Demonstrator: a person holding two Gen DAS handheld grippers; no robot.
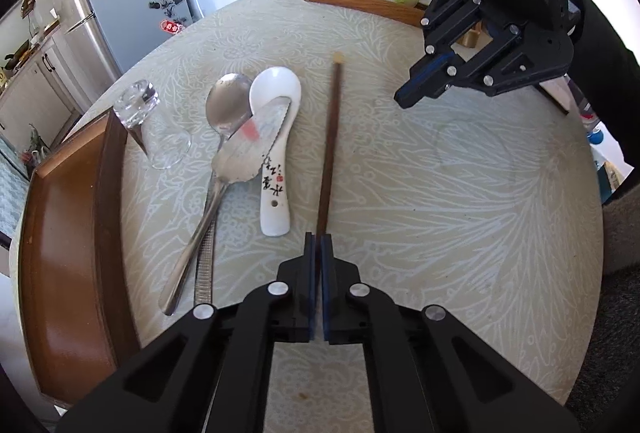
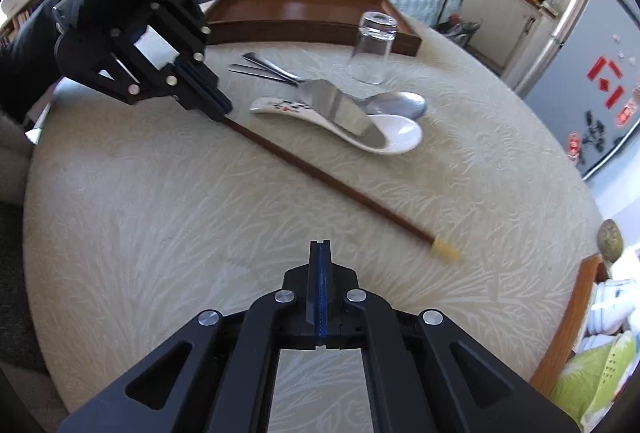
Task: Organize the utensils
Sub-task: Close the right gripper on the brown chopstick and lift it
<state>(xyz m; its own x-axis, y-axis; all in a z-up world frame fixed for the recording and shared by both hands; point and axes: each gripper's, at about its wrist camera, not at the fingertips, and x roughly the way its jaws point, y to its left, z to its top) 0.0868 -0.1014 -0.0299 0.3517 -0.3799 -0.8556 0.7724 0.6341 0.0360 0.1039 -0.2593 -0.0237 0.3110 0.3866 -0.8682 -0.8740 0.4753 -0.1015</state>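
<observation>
My left gripper [image 1: 319, 238] is shut on the near end of a dark wooden chopstick [image 1: 330, 141], which points away over the table; it also shows in the right wrist view [image 2: 320, 173], held by the left gripper [image 2: 222, 109]. Left of it lie a white ceramic spoon [image 1: 276, 169], a serrated cake server [image 1: 244, 149] across it, and a metal spoon [image 1: 226, 105]. My right gripper [image 2: 320, 253] is shut and empty above the table; it also shows in the left wrist view [image 1: 408, 97].
An upturned clear glass [image 1: 146, 125] stands by a brown wooden tray [image 1: 64, 233] at the left. A second tray [image 1: 360, 3] with cups and a green bowl sits at the far edge. A fridge stands beyond the round table.
</observation>
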